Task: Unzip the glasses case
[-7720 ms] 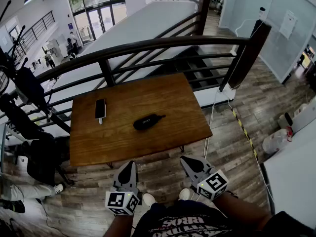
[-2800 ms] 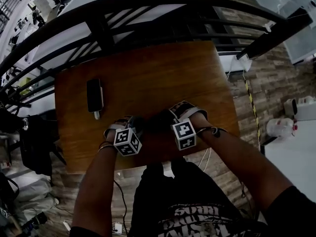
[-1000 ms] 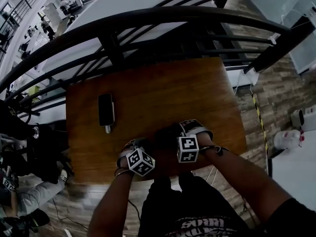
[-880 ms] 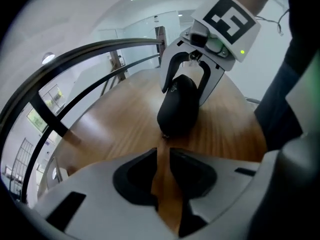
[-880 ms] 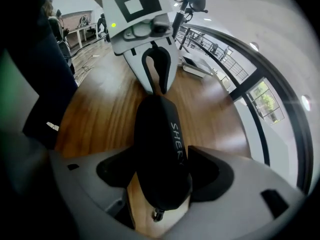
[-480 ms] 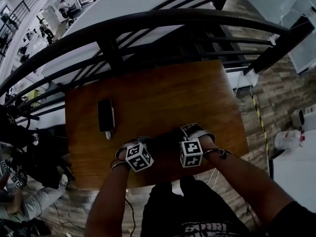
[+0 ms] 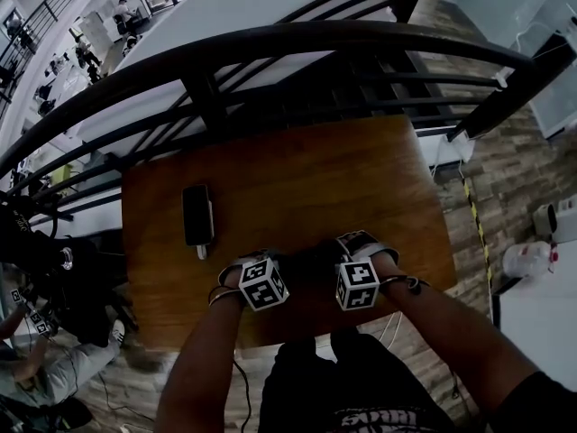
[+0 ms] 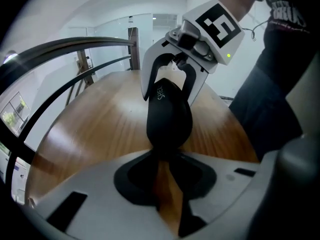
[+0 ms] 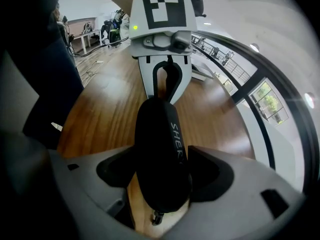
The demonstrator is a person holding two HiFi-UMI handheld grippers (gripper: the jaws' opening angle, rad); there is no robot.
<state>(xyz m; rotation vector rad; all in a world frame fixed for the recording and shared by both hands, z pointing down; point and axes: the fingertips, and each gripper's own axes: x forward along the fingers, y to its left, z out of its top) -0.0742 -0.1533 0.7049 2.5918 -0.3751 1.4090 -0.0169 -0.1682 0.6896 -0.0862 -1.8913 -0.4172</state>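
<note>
The black glasses case [image 7: 311,258] lies near the front edge of the wooden table [image 7: 297,170], and each gripper holds one end of it. In the right gripper view the case [image 9: 160,154] fills the space between the pads of my right gripper [image 9: 162,173], which is shut on it, and a small zip pull [image 9: 157,216] hangs below its near end. My left gripper [image 8: 162,156] has just been closing and now pinches the case's narrow far end [image 8: 167,119] between its tips. Opposite it, my right gripper [image 8: 170,95] straddles the other end.
A dark phone [image 7: 197,216] lies on the table's left side. A black metal railing [image 7: 270,52] curves behind the table, with a drop to a lower floor beyond it. The person's arms and legs are at the table's front edge.
My left gripper has shifted right toward the case and rolled, so its marker cube faces differently. The right gripper has stayed on the case.
</note>
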